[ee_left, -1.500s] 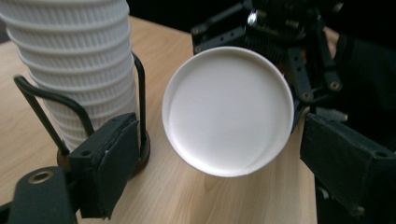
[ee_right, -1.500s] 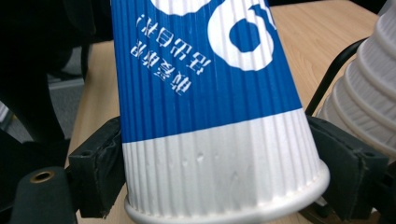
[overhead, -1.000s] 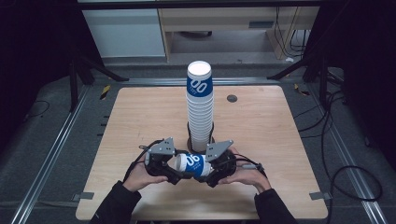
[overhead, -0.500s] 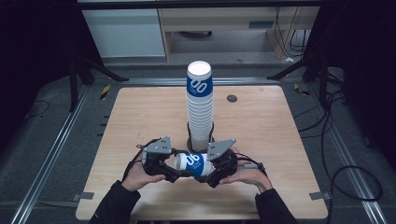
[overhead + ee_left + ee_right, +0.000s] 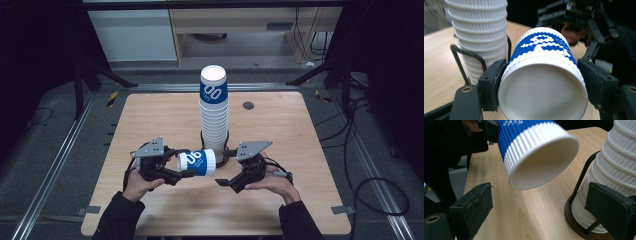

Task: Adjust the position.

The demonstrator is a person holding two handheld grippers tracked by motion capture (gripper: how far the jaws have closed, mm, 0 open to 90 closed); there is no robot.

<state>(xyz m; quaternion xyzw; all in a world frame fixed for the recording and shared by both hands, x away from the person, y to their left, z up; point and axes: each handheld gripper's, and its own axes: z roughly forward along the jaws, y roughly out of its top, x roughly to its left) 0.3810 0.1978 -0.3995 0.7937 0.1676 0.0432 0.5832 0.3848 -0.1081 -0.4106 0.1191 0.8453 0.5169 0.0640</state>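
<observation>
A tall stack of white ribbed paper cups (image 5: 214,112), topped by a blue-banded one, stands in a black wire holder (image 5: 223,150) at the table's middle. A single blue-and-white cup (image 5: 198,162) lies sideways in the air just in front of it. My left gripper (image 5: 183,166) is shut on that cup's closed base end, with both pads (image 5: 492,83) pressed against the cup (image 5: 544,75). My right gripper (image 5: 226,167) stands open just right of the cup's mouth, not touching it. The cup's open mouth (image 5: 541,160) hangs above and ahead of my right gripper (image 5: 541,207); the stack (image 5: 616,157) is at its right.
The wooden table (image 5: 150,120) has bare room to the left and right of the stack. A small dark disc (image 5: 248,105) lies at the back right. Metal rails and cables run along the floor beside the table.
My right gripper has opened, let go of the cup's mouth end and drawn back to the right. The left gripper keeps the cup and has shifted slightly left.
</observation>
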